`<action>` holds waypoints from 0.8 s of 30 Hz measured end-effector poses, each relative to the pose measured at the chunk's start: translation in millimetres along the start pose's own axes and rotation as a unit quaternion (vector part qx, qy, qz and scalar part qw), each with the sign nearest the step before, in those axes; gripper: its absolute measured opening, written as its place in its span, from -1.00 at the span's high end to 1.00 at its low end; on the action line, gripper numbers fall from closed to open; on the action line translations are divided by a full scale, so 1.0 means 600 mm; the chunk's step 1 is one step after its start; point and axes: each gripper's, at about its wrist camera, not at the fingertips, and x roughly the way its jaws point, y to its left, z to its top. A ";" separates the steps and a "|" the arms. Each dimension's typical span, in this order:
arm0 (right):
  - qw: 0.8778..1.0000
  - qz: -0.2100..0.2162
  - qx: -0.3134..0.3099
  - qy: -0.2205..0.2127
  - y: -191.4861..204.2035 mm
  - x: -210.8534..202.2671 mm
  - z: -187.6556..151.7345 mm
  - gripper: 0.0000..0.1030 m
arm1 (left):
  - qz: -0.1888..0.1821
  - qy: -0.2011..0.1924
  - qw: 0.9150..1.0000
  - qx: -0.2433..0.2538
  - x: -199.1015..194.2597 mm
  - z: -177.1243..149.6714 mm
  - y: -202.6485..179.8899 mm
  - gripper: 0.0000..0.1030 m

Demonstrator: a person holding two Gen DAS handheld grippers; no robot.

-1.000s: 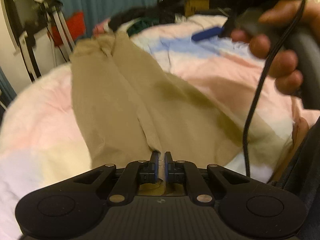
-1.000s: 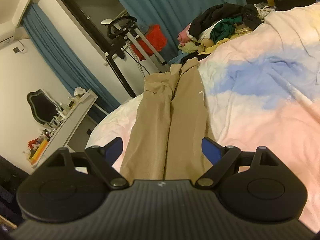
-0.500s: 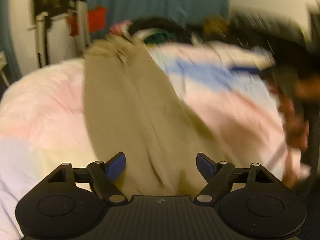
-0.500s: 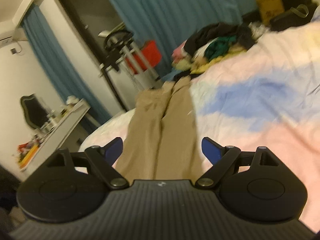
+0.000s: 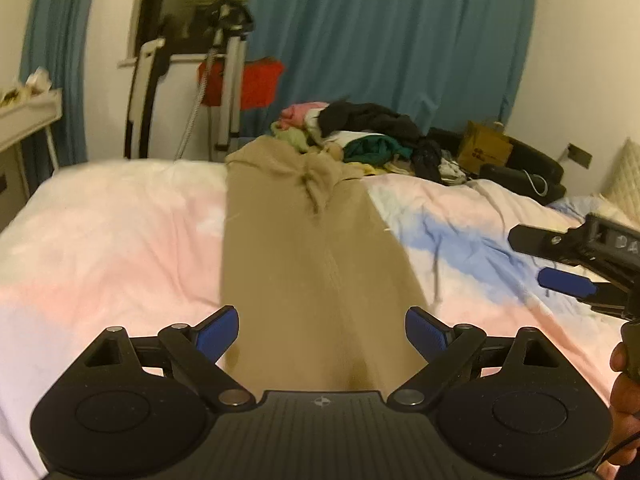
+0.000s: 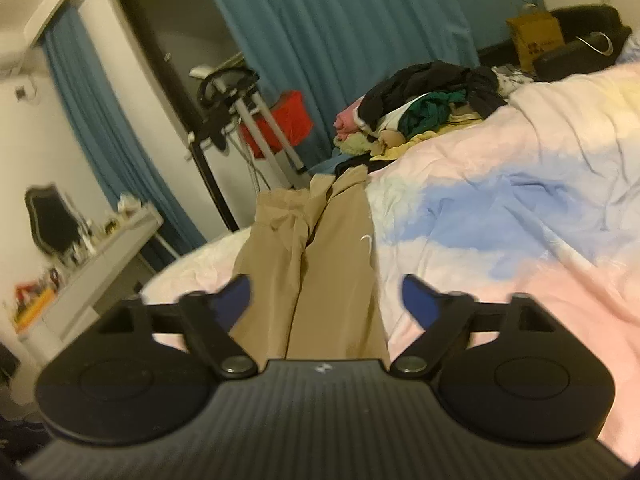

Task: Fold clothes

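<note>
Khaki trousers (image 5: pixel 316 264) below both empty tongs (left (image 5: pixel 322 334) opening, right (image 6: pixel 326 296) closing)

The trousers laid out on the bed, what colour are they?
Plain tan trousers, clearest in the left wrist view.

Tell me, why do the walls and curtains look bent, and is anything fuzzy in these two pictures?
Left wrist view: the fisheye lens bows the blue curtain; the tan trousers smear nearest the lens. Right wrist view: the room tilts, the desk is soft, and warm dim light tints the bedspread.
</note>
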 end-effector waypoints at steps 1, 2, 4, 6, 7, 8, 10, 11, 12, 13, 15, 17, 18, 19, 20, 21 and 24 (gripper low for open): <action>1.000 0.001 -0.012 0.010 0.009 0.018 0.005 0.06 | 0.008 -0.004 1.000 -0.005 0.004 0.002 0.009 -0.79; 0.999 0.001 -0.030 0.018 0.021 0.041 0.012 0.19 | 0.016 -0.009 1.000 -0.010 0.007 0.004 0.019 -0.79; 0.997 -0.001 -0.070 0.027 0.050 0.097 0.029 0.43 | 0.031 -0.019 0.999 -0.022 0.015 0.009 0.039 -0.80; 0.995 0.003 -0.088 0.038 0.076 0.158 0.045 0.43 | 0.044 -0.025 0.998 -0.043 0.025 0.013 0.060 -0.81; 0.995 0.004 -0.092 0.046 0.089 0.194 0.054 0.44 | 0.050 -0.025 0.997 -0.058 0.031 0.014 0.071 -0.82; 0.994 0.004 -0.099 0.051 0.104 0.233 0.063 0.44 | 0.055 -0.025 0.996 -0.072 0.036 0.015 0.082 -0.82; 0.989 -0.003 -0.137 0.054 0.135 0.310 0.081 0.44 | 0.060 -0.020 0.994 -0.094 0.054 0.020 0.106 -0.82; 0.986 -0.009 -0.156 0.056 0.150 0.348 0.088 0.44 | 0.066 -0.016 0.993 -0.100 0.063 0.022 0.117 -0.82; 0.983 -0.015 -0.173 0.060 0.163 0.384 0.093 0.44 | 0.072 -0.012 0.992 -0.107 0.071 0.024 0.129 -0.82; 0.980 -0.021 -0.189 0.064 0.177 0.421 0.099 0.44 | 0.073 -0.010 0.990 -0.117 0.078 0.024 0.141 -0.82; 0.970 -0.038 -0.230 0.064 0.198 0.478 0.103 0.44 | 0.072 -0.007 0.989 -0.126 0.091 0.024 0.162 -0.82; 0.955 -0.062 -0.284 0.059 0.209 0.525 0.093 0.49 | 0.073 -0.002 0.988 -0.134 0.106 0.020 0.177 -0.82; 0.950 -0.078 -0.296 0.059 0.205 0.540 0.086 0.49 | 0.071 0.002 0.988 -0.137 0.114 0.018 0.182 -0.82; 0.947 -0.096 -0.300 0.060 0.196 0.552 0.079 0.50 | 0.067 0.009 0.988 -0.141 0.123 0.017 0.188 -0.82; 0.944 -0.113 -0.304 0.061 0.187 0.563 0.071 0.50 | 0.063 0.013 0.988 -0.142 0.129 0.016 0.191 -0.82; 0.940 -0.131 -0.308 0.062 0.177 0.575 0.064 0.50 | 0.059 0.015 0.988 -0.141 0.133 0.014 0.194 -0.82; 0.947 -0.169 -0.268 0.044 0.127 0.563 0.064 0.50 | 0.054 0.016 0.989 -0.138 0.141 0.015 0.195 -0.82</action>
